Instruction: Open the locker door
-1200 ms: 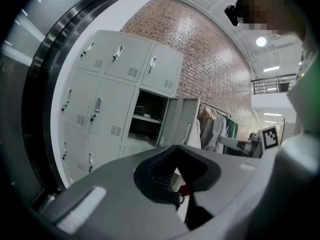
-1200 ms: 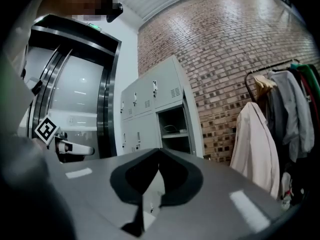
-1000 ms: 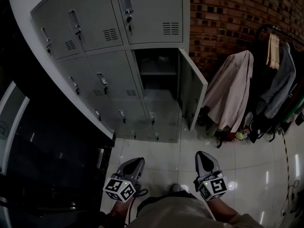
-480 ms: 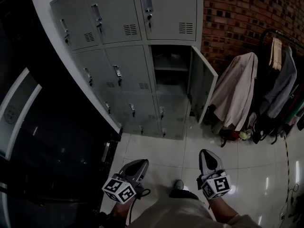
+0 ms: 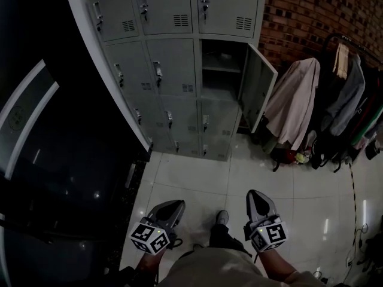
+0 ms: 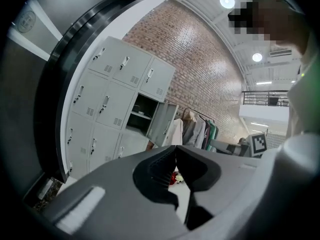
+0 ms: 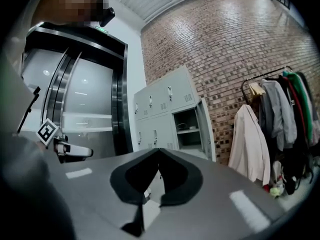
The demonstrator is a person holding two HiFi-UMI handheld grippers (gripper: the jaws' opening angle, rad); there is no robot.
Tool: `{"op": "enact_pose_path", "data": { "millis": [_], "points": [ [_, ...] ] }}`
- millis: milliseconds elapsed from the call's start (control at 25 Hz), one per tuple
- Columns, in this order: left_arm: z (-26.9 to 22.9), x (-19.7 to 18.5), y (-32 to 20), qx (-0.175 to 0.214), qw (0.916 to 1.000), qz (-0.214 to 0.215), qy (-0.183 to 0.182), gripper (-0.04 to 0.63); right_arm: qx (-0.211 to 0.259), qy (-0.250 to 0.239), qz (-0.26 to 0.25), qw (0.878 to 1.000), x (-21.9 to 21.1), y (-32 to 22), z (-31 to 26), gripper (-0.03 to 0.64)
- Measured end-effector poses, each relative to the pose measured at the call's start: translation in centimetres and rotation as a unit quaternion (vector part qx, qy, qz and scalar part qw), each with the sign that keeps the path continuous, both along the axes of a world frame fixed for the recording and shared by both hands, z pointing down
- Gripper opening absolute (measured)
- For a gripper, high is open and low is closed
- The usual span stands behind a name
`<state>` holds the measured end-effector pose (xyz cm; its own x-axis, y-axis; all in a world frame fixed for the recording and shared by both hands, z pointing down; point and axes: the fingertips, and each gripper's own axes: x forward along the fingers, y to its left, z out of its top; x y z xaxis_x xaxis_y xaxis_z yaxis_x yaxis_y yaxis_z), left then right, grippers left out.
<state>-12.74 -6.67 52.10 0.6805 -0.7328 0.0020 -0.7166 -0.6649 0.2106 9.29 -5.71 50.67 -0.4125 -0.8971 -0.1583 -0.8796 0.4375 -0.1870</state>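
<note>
At near left, the left gripper [image 5: 175, 204] hangs over the pale tiled floor [image 5: 197, 172], its jaws pressed together with nothing between them. Far ahead stands the grey locker bank [image 5: 161, 70]. In its right column one locker door [image 5: 258, 87] is swung out to the right, baring a shelf [image 5: 221, 69]. At near right, the right gripper [image 5: 255, 195] is likewise closed and empty. Coats [image 5: 335, 94] hang far right against the brick wall [image 5: 311, 11].
</note>
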Motion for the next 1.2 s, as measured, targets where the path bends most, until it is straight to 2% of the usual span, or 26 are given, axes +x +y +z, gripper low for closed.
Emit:
{"op": "enact_pose_path", "data": {
  "millis": [80,240,440,640,720,800,880,960,1000,1080,1200],
  "points": [
    [1.1,0.5,2.1,-0.008,0.9999,0.015,-0.005,0.181,-0.024,0.008,0.007,1.000,0.1,2.5,1.3,0.000],
    [1.0,0.7,5.2,-0.012,0.9995,0.026,-0.011,0.181,-0.006,-0.003,0.029,1.000,0.4,5.5,1.1,0.000],
    [-1.8,0.2,9.9,-0.012,0.9997,0.018,-0.009,0.181,0.005,-0.012,0.012,1.000,-0.5,9.7,-2.4,0.000],
    [-5.4,-0.3,10.0,0.007,0.9999,0.008,-0.009,0.181,0.040,-0.027,-0.017,0.999,-1.7,10.1,-7.7,0.000],
    [-5.5,1.4,8.8,0.005,0.9998,0.013,-0.010,0.181,0.056,-0.017,-0.006,0.998,-0.3,9.7,-9.7,0.000],
    [-3.9,4.8,6.3,0.006,0.9996,0.024,-0.012,0.181,0.074,-0.008,0.020,0.997,2.5,8.5,-10.2,0.000],
    [-3.6,7.7,4.9,0.029,0.9986,0.040,-0.021,0.181,0.091,0.042,0.045,0.994,4.0,8.0,-9.0,0.000],
    [-4.0,8.3,4.5,0.055,0.9966,0.052,-0.034,0.181,0.100,0.128,0.050,0.985,3.3,7.5,-6.3,0.000],
    [-4.0,8.2,4.1,0.062,0.9959,0.053,-0.040,0.181,0.103,0.144,0.046,0.983,2.7,7.1,-5.7,0.000],
    [-3.6,7.9,3.2,0.058,0.9960,0.051,-0.046,0.181,0.105,0.115,0.036,0.987,2.0,6.2,-6.0,0.000],
    [-2.7,8.0,2.6,0.038,0.9971,0.047,-0.047,0.181,0.096,0.026,0.039,0.994,1.8,5.8,-7.7,0.000]
  ]
}}
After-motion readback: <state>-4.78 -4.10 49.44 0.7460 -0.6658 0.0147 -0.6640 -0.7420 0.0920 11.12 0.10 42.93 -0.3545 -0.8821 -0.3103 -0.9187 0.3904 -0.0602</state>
